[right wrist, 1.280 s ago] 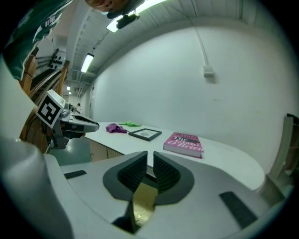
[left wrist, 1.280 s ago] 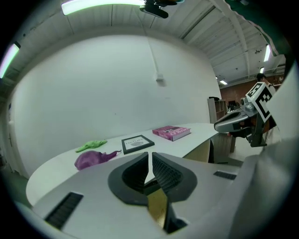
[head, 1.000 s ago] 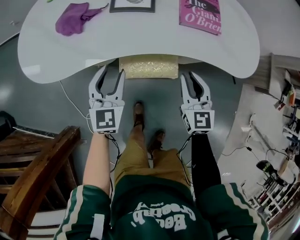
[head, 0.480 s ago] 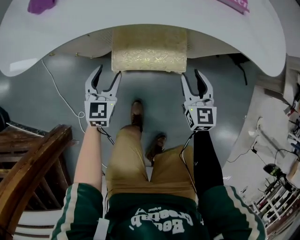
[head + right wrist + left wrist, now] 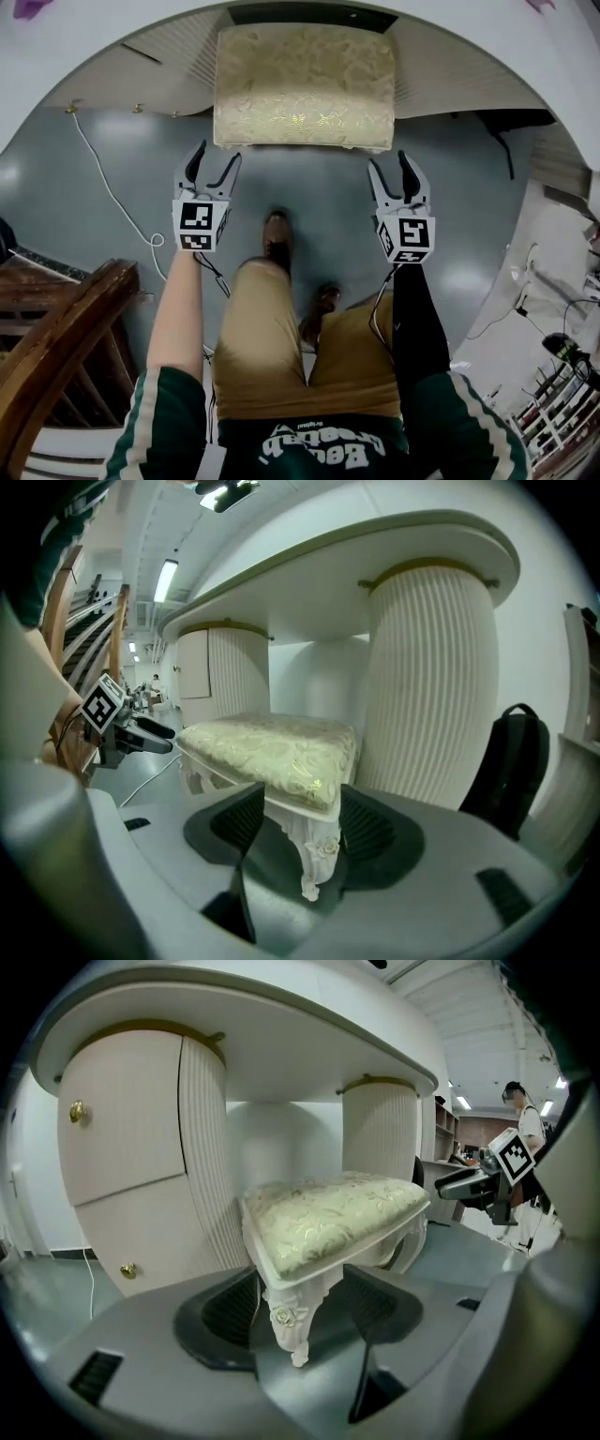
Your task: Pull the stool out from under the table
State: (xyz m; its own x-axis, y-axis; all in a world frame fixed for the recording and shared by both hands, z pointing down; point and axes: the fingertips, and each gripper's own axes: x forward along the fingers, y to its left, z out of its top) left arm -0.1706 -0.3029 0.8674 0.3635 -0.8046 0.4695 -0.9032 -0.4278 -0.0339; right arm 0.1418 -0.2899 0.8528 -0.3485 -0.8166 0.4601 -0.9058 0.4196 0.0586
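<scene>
You are looking down at the cream stool point(image 5: 305, 84) with the gold leafy seat. It stands on the grey floor point(image 5: 309, 187) in the round gap of the white table point(image 5: 47, 56), and its far edge is close to the table's rim. Your left gripper point(image 5: 216, 157) is just in front of the stool's near left corner. Its jaws are opening, and they are wide. In the left gripper view, the stool's corner point(image 5: 328, 1218) and its carved white leg point(image 5: 289, 1321) show between the jaws, but the pads do not press on them. Your right gripper point(image 5: 389, 161) is just in front of the near right corner. Its jaws are opening wide too. The other carved leg point(image 5: 319, 855) shows between them, and nothing is squeezed. A white cable point(image 5: 103, 187) lies on the floor to your left, near a brown wooden chair point(image 5: 56, 328).
</scene>
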